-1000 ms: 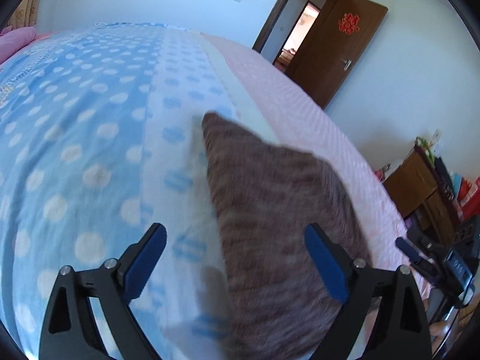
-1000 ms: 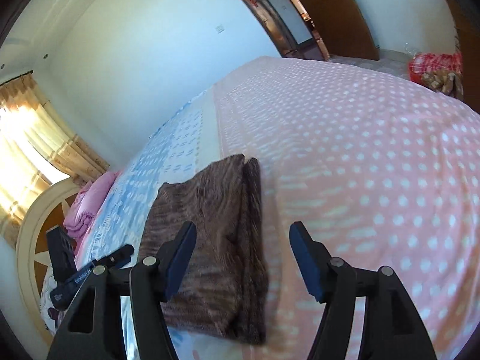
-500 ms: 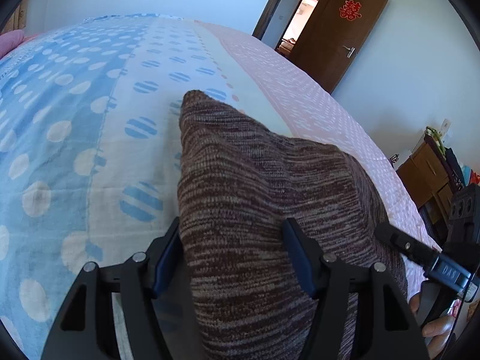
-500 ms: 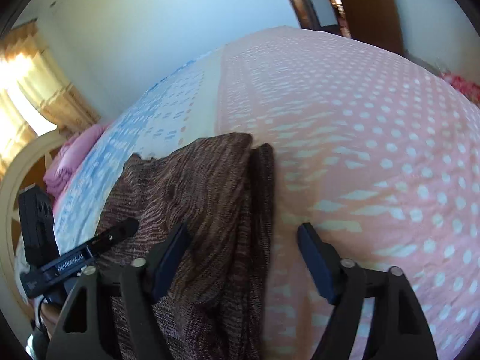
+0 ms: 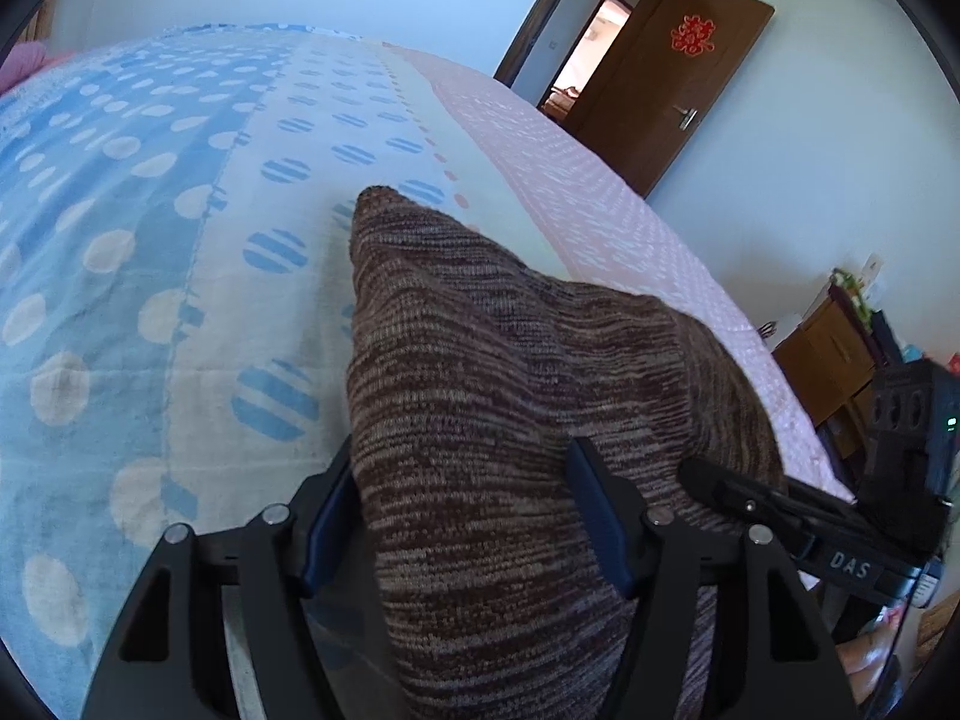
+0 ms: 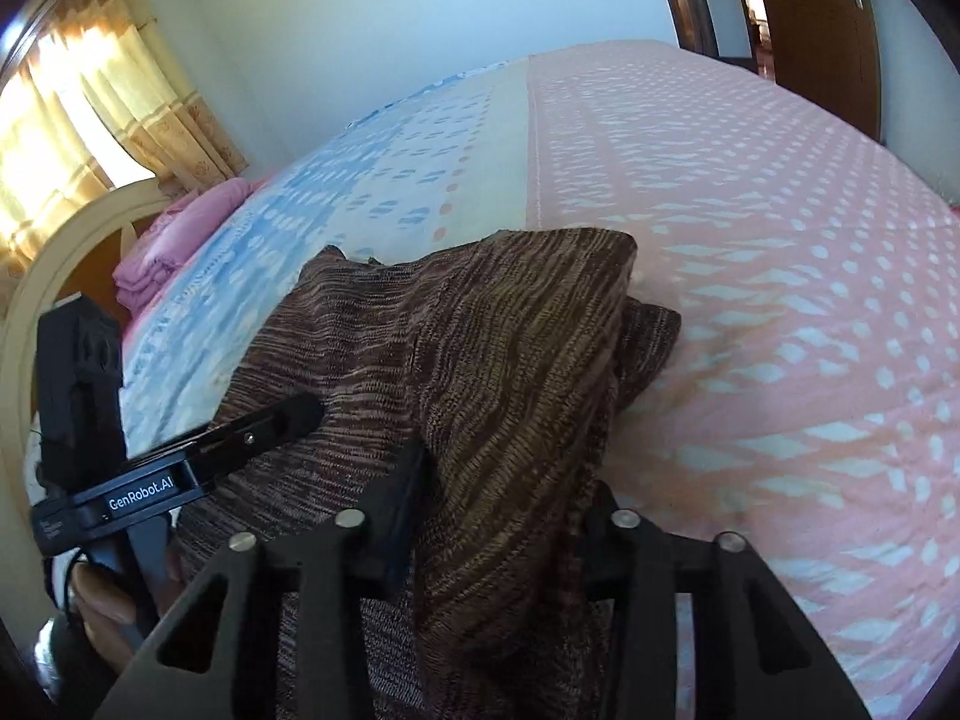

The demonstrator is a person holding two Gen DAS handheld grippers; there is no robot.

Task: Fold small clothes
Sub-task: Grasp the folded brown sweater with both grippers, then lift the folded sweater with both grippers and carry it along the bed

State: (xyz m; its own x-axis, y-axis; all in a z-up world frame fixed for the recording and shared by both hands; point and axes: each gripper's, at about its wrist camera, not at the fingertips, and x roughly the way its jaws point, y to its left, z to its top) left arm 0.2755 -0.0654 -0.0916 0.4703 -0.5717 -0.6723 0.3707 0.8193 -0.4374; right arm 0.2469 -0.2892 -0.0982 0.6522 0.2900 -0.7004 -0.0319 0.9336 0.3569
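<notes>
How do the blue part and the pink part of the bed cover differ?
The blue dotted part of the bed cover has large round white dots, while the pink part of the bed cover carries smaller, denser white marks. The blue part runs toward the folded pink bedding by the headboard; the pink part lies on the side nearer the brown wooden door. Both are flat, and the brown knitted garment lies between them.
</notes>
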